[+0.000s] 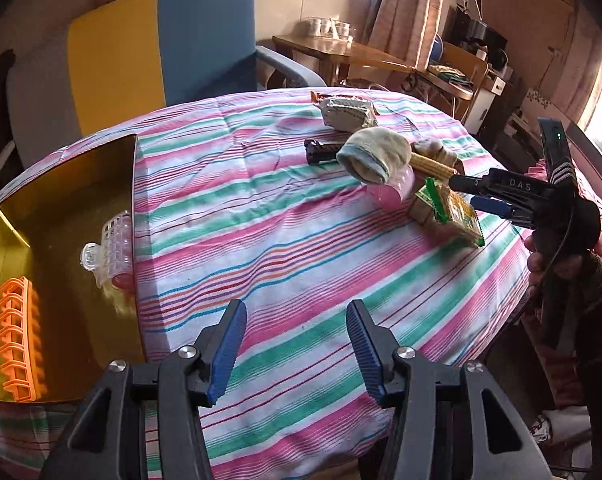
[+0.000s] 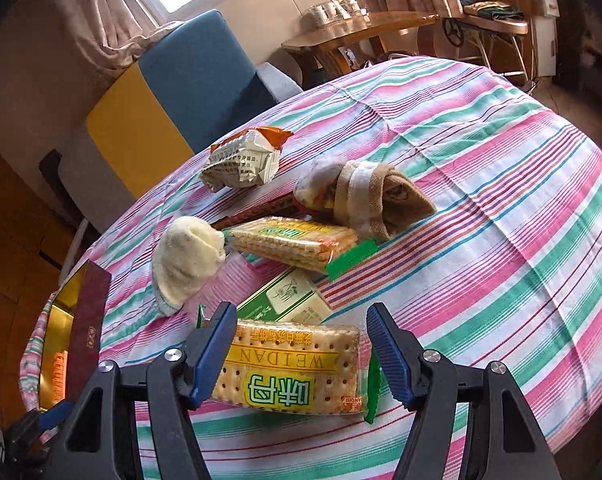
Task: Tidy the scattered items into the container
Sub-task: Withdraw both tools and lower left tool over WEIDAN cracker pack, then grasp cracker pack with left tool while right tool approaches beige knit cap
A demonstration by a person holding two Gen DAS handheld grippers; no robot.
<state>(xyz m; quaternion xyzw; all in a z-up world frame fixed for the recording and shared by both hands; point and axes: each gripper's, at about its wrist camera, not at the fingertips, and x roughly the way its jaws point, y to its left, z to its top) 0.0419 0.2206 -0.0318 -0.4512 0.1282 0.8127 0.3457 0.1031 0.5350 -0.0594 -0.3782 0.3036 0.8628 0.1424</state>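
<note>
A gold container (image 1: 61, 208) sits at the left of the striped table and holds a clear plastic hair roller (image 1: 109, 248) and an orange one (image 1: 19, 340). My left gripper (image 1: 297, 320) hangs open over bare cloth just right of the container, with nothing between its fingers. My right gripper (image 2: 301, 332) stands open around a Weidan cracker packet (image 2: 293, 368), with a small gap at the right pad. Beyond it lie a second cracker packet (image 2: 297, 240), a green-and-white box (image 2: 289, 296), a cream sock (image 2: 189, 256), a brown sock bundle (image 2: 365, 196) and a crumpled wrapper (image 2: 245, 160).
A black cylinder (image 1: 321, 152) and a corn cob (image 1: 429, 164) lie among the pile. A blue and yellow chair (image 1: 161, 52) stands behind the table, with a wooden side table (image 1: 341, 48) further back. A person's hand (image 1: 541, 256) grips the right tool at the table's right edge.
</note>
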